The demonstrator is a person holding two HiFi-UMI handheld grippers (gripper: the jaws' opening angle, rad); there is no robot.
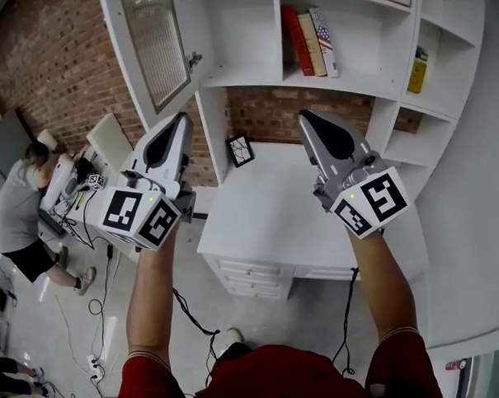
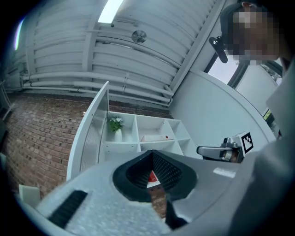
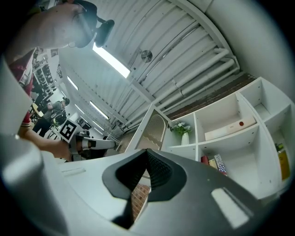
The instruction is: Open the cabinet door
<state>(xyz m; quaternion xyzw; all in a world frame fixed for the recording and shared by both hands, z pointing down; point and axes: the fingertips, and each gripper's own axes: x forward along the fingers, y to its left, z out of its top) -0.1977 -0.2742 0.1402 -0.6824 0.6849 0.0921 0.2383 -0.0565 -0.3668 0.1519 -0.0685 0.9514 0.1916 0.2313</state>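
I hold two handheld claws up in front of a white shelf cabinet (image 1: 240, 37) set against a brick wall.

The left claw (image 1: 177, 117) is closed. Its own view shows the two ridged pads meeting at the tip, with nothing between them. The right claw (image 1: 307, 116) looks closed the same way in its own view, and it is empty too.

The cabinet door (image 1: 153, 41) is a tall white panel with a ribbed glass pane. It stands swung well out from the cabinet, ahead of the left claw's tip and above it, a little to that claw's left. Its long axis runs up and away from me, roughly in line with the way the left claw points. A small knob (image 1: 194, 60) sits on the door's free edge, just up and to the right of the left claw's tip and apart from it.

From the right claw the door lies far over to the left, past the left claw. The left hand is clearly the nearer one. In the left claw's view (image 2: 152, 152) the door (image 2: 90, 133) rises to the left of the jaws. In the right claw's view (image 3: 147, 152) the door (image 3: 154, 131) stands just above the closed tips, farther off.

I judge the door already open, so any further swing would fall to the left claw, working at that free edge.
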